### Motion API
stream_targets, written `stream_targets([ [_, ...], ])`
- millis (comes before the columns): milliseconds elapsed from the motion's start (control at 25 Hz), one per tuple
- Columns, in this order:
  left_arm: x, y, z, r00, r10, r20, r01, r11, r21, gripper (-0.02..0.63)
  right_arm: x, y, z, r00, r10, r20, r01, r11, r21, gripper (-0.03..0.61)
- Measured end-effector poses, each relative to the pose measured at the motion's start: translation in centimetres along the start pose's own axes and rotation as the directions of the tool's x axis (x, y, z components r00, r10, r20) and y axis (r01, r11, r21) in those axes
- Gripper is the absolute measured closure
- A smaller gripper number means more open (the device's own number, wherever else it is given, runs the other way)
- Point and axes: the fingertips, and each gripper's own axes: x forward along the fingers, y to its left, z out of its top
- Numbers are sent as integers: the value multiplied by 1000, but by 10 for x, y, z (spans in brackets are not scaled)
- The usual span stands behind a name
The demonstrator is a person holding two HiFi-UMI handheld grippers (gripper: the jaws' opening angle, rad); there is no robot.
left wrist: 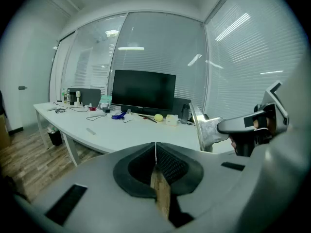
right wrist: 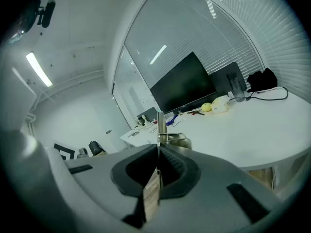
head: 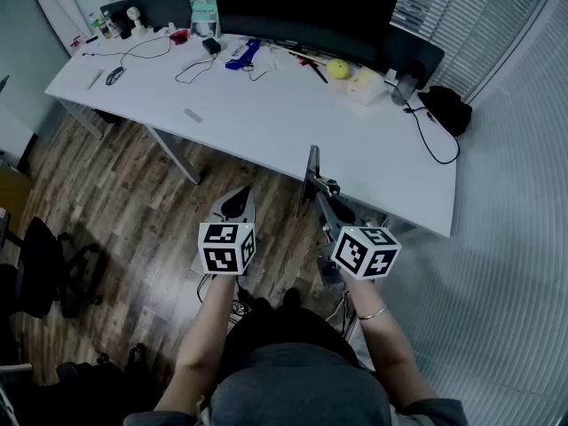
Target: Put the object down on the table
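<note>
On the far left end of the long white desk stand a few small bottles, with a dark computer mouse and a looping black cable just in front of them. Further right lie a blue plastic object, a wide black monitor along the back edge, a yellow ball beside a pale box, and a black bag at the right end. Nearer the person, over the wood-plank floor, the left tongs are clenched with nothing between them. To their right, the right tongs are clamped on a grey metal piece with a thin flat plate; the plate stands up out of the seam between the jaws. That piece is held in the air in front of the desk's near edge, not lying on the desktop.
</note>
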Motion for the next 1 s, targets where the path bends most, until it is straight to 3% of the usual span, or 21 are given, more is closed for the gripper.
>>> stream_targets([
  [520,-9,-7,-12,1000,4,-18,-3,1000,12,589,-10,-1,-8,1000,27,4,-27,995,93,572],
  [1000,-2,-12,-7,1000,25,-11,-25,1000,14,589,-5,-13,7,999,50,6,-50,992,117,572],
])
